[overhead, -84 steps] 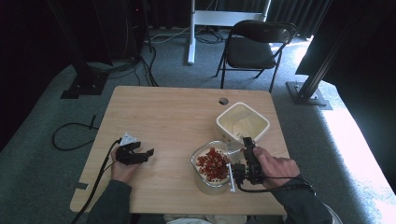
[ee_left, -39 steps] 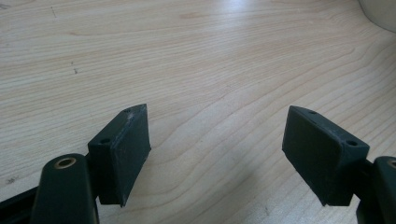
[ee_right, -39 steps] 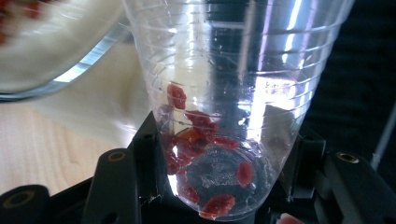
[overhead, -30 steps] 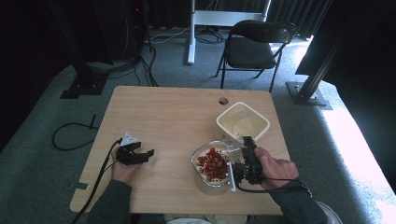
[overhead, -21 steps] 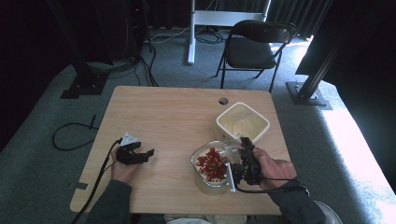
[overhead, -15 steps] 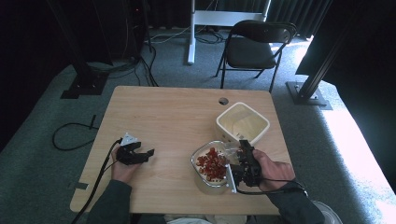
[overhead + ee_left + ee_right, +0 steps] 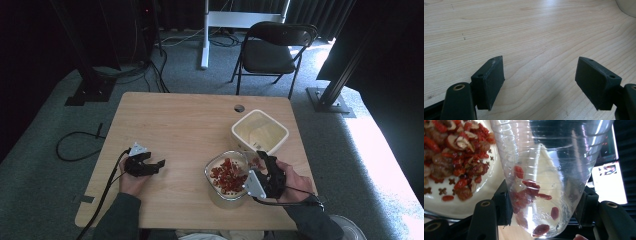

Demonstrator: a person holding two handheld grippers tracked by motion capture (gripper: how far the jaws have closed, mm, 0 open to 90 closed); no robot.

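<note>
No legible writing on any item. Right tool (image 7: pixel 262 165) at the counter's (image 7: pixel 190 120) near right edge clamps a clear plastic cup (image 7: pixel 544 177), tilted over the glass bowl (image 7: pixel 216 187) of red dried fruit (image 7: pixel 227 175). The right gripper view shows a few berries inside the cup. Left tool (image 7: pixel 539 77), spread with nothing between its jaws, rests near the near left edge. Counter's far half stands bare.

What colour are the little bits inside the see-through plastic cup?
Dark red dried berries in the clear plastic cup, best in the right gripper view.

Clear ribbed cup (image 7: pixel 544 170), red dried berries (image 7: pixel 531 187), black claw (image 7: pixel 544 212), pale wood table (image 7: pixel 170 125).
</note>
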